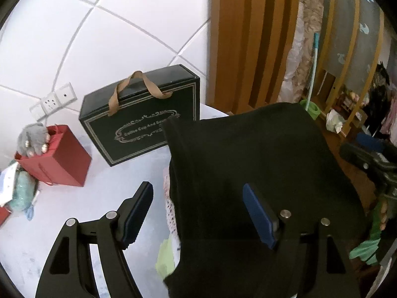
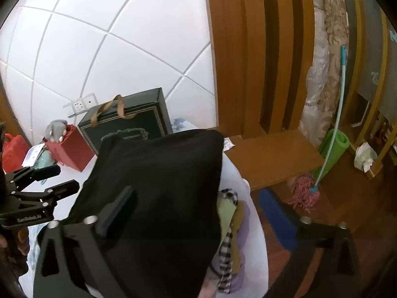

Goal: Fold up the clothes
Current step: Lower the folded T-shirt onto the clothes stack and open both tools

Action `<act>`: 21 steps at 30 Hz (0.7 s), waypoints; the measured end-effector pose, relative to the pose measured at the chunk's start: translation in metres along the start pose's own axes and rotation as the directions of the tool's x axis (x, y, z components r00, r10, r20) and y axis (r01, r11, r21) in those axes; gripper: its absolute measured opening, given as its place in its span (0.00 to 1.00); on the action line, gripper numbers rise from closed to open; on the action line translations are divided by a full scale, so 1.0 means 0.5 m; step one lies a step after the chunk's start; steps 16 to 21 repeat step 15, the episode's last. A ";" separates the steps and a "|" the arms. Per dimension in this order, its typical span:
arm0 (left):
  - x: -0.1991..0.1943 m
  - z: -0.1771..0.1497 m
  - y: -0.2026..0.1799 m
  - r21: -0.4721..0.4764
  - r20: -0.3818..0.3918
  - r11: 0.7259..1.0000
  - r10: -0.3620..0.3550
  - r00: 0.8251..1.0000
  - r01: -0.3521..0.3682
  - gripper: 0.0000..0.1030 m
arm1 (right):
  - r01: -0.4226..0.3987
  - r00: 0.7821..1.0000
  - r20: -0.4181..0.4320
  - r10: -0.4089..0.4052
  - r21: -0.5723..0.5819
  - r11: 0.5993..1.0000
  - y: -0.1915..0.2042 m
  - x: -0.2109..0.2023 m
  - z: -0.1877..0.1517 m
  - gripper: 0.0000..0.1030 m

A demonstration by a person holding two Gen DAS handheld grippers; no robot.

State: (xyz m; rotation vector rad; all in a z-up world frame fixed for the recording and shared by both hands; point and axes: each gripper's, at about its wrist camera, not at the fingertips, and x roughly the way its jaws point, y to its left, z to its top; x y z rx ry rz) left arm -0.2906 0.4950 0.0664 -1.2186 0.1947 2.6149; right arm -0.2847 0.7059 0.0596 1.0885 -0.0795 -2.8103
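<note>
Black cloth lies under both claws: the left claw (image 1: pixel 198 213) and the right claw (image 2: pixel 201 218) each stand wide open with nothing gripped, the folded black garment (image 1: pixel 260 168) resting on a pile of other clothes (image 2: pixel 233 226) on the white counter (image 1: pixel 119 173). This looks like the end of a fold, the garment just set on the stack. Next comes drawing both claws clear without dragging the cloth, then reaching for another piece.

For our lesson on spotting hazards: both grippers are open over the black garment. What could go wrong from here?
1. The folded black fabric garment reaches the white table's edge, above a loose pile of clothes; it might slide off.
2. The left gripper straddles the garment's edge, so closing may pinch only one layer.
3. The dark gift box stands close behind; a push could knock it.
</note>
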 end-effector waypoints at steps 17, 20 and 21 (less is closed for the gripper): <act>-0.108 -0.102 -0.073 0.088 0.038 0.996 -0.003 0.999 -0.001 0.75 | 0.077 0.996 0.043 -0.077 -0.008 0.997 0.073 -0.111 -0.104 1.00; -0.108 -0.102 -0.073 0.088 0.038 0.996 -0.003 0.999 -0.001 0.75 | 0.077 0.996 0.043 -0.077 -0.008 0.997 0.073 -0.111 -0.104 1.00; -0.108 -0.102 -0.073 0.088 0.038 0.996 -0.003 0.999 -0.001 0.75 | 0.077 0.996 0.043 -0.077 -0.008 0.997 0.073 -0.111 -0.104 1.00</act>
